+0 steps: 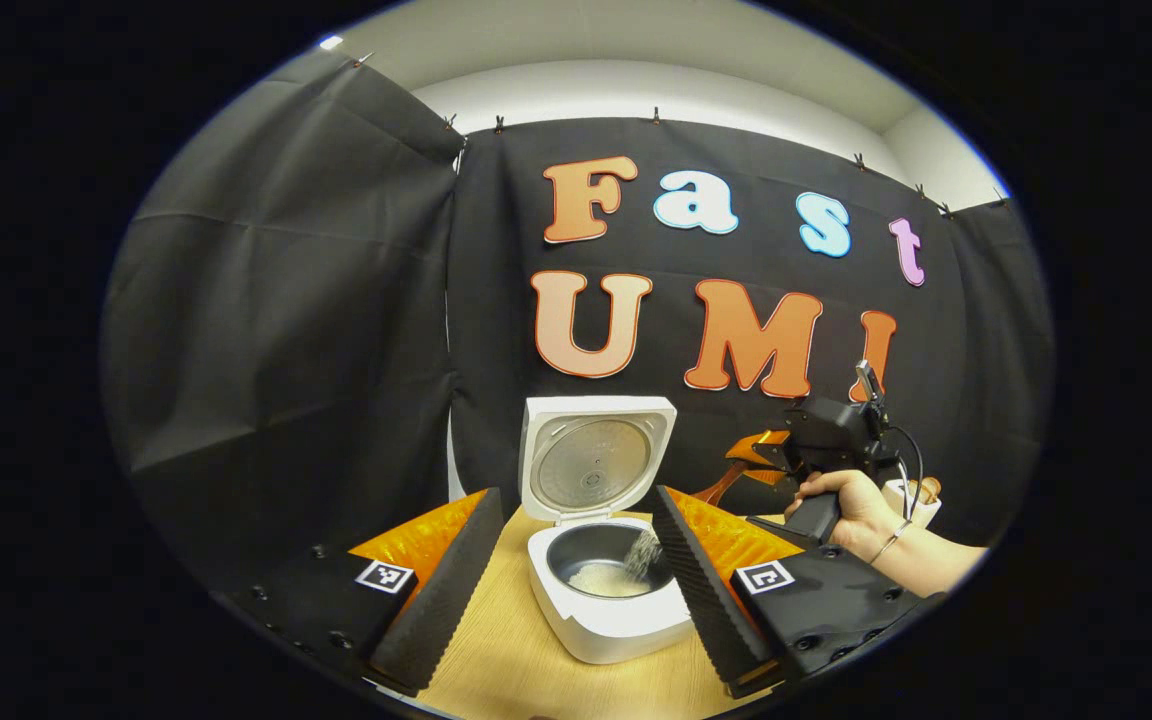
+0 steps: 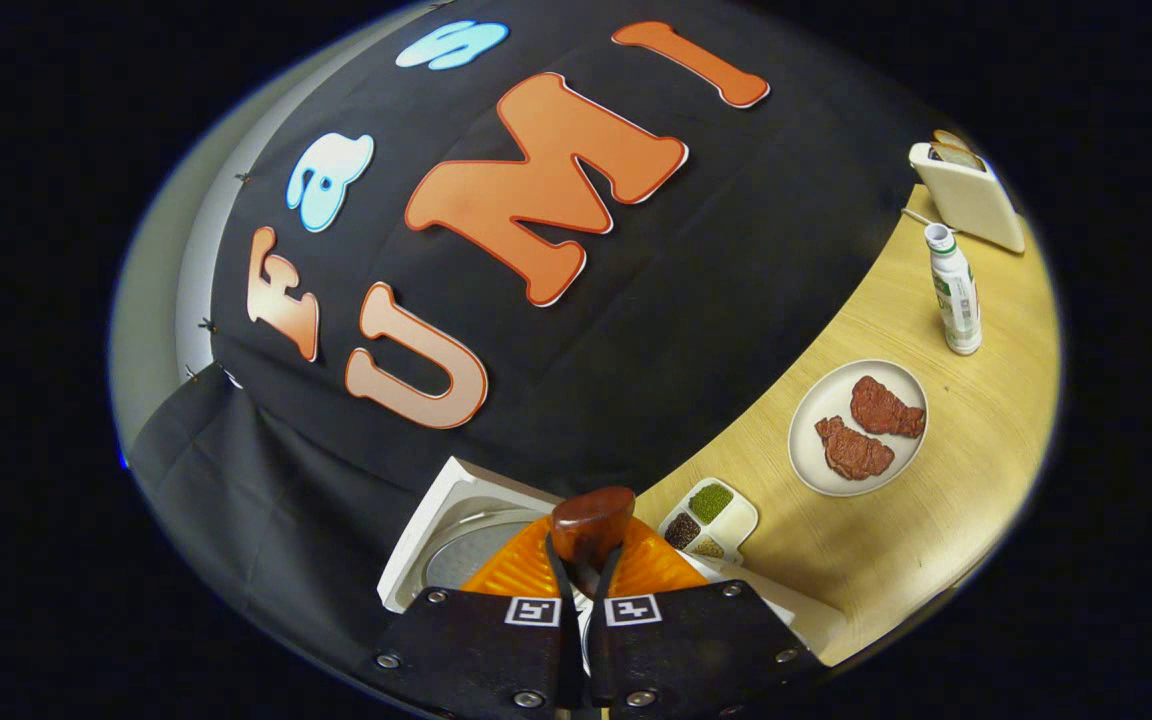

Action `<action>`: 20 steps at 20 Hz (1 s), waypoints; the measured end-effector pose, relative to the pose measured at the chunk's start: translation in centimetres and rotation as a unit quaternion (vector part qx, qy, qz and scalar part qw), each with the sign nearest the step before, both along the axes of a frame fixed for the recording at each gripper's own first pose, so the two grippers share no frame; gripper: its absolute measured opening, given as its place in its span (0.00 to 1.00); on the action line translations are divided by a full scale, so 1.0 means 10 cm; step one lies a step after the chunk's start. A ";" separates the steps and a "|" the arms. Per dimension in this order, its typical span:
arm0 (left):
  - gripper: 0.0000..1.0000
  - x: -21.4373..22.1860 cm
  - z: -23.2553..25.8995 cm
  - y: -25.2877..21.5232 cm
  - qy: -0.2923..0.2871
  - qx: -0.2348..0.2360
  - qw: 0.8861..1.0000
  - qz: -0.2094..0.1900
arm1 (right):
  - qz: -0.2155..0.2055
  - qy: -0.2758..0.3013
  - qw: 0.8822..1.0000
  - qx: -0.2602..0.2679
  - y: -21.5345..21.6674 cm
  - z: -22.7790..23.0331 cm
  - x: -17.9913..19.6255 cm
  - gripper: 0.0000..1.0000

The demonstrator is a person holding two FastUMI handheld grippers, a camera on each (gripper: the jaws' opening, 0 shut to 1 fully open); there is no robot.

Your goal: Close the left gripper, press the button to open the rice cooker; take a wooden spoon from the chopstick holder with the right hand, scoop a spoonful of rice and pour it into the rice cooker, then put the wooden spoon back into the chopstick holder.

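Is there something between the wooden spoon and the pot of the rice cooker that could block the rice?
Nothing visible blocks it. The rice cooker has its lid standing open, and rice is falling freely into its pot. The right gripper is shut on the wooden spoon.

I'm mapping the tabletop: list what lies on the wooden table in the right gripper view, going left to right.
White divided tray of green and dark seeds → round white plate holding two red meat pieces → white-and-green bottle → white chopstick holder.
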State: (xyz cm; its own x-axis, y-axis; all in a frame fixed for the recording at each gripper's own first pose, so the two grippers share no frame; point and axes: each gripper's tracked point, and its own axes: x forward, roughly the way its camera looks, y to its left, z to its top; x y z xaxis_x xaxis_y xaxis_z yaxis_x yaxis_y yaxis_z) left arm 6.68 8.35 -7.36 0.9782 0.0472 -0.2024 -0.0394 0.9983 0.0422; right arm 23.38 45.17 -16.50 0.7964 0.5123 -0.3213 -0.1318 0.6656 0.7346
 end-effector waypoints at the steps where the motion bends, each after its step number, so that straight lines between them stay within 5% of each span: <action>1: 1.00 0.00 -0.01 0.00 0.000 0.000 1.000 -0.001 | 0.004 -0.007 1.000 -0.006 0.02 0.02 -0.01 0.02; 13: 1.00 -0.03 -0.03 0.01 0.007 0.000 1.000 0.002 | 0.064 -0.104 0.989 -0.079 0.32 0.24 -0.13 0.02; 20: 1.00 -0.04 -0.07 0.03 0.012 0.006 1.000 0.008 | 0.101 -0.178 0.969 -0.136 0.53 0.40 -0.21 0.02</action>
